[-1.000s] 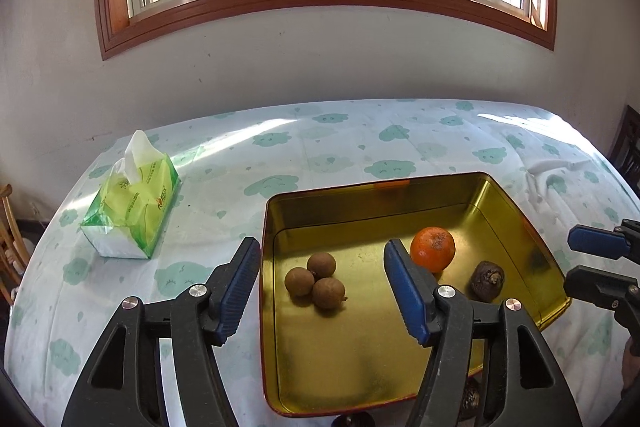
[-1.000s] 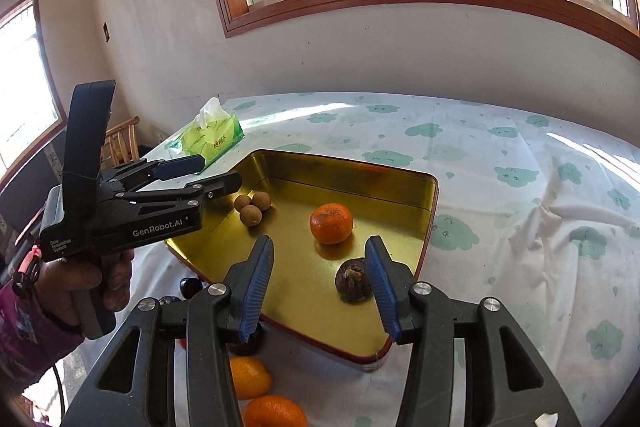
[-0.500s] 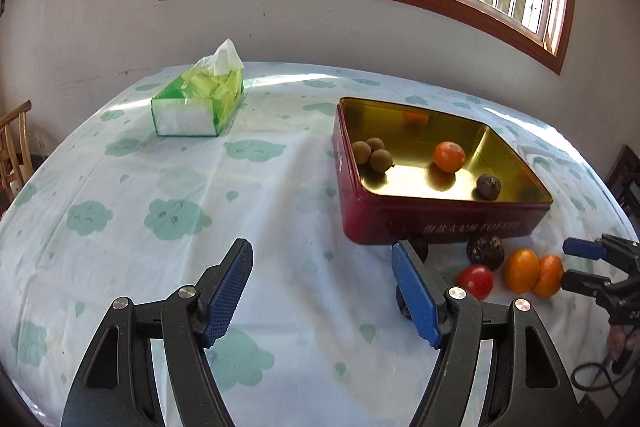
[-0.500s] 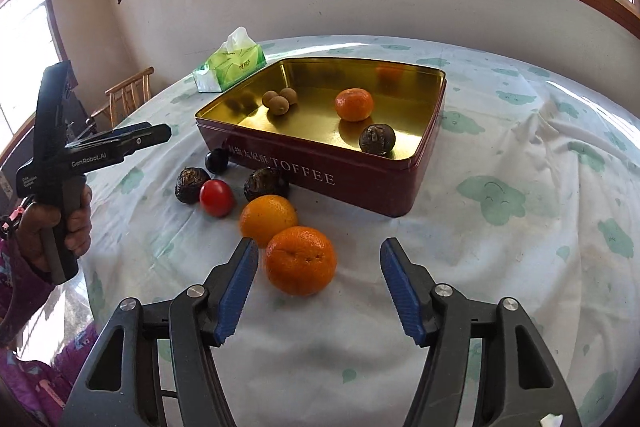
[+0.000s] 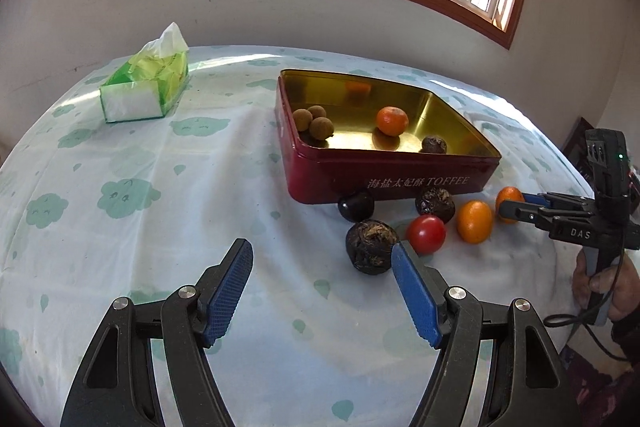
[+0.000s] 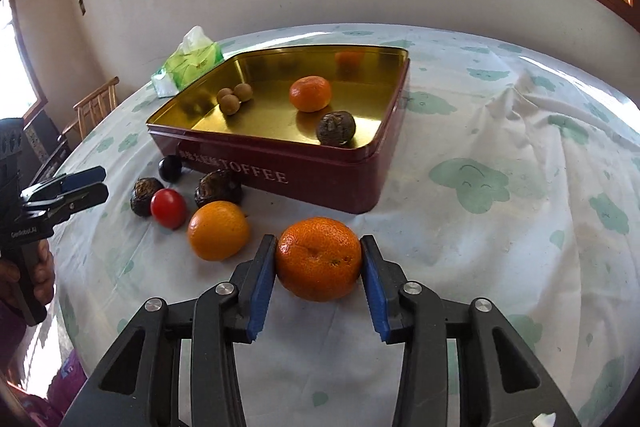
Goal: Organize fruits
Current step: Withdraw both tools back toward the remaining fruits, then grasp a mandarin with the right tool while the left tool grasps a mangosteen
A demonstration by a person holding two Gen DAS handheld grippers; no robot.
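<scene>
1. Right tongs [image 6: 318, 259] had just been closing and their blue pads pressed both sides of a mandarin [image 6: 318, 259] that sat on the bench [image 6: 500, 247], just in front of the tin [image 6: 320, 179].
2. Left tongs [image 5: 322, 259] stood wide with nothing between the pads, over bare cloth; the right pad's tip lay just beside a dark rough fruit [image 5: 370, 245].
3. Seen from the right wrist, the left tongs [image 6: 86, 183] were at the far left edge, held by a hand [image 6: 38, 275].
4. Seen from the left wrist, the right tongs [image 5: 516, 203] reached in from the right edge with a hand [image 5: 608, 287] on the grip.
5. Inside the red tin with the gold lining lay 3 small brown fruits [image 6: 236, 97] in a cluster at the left, 1 orange [image 6: 310, 93] near the middle and 1 dark rough fruit [image 6: 335, 129] close to the near wall.
6. On the bench by the tin's front wall lay a second orange [image 6: 218, 230], a tomato [image 6: 168, 207], 2 dark rough fruits [image 6: 218, 187] and a dark plum [image 6: 170, 167] touching the tin.
7. The second orange sat just left of the gripped mandarin, apart from it.
8. A tissue pack [image 5: 146, 87] stood well left of the tin, towards the wall.
9. A chair [image 6: 94, 107] stood beyond the bench edge at the left.
</scene>
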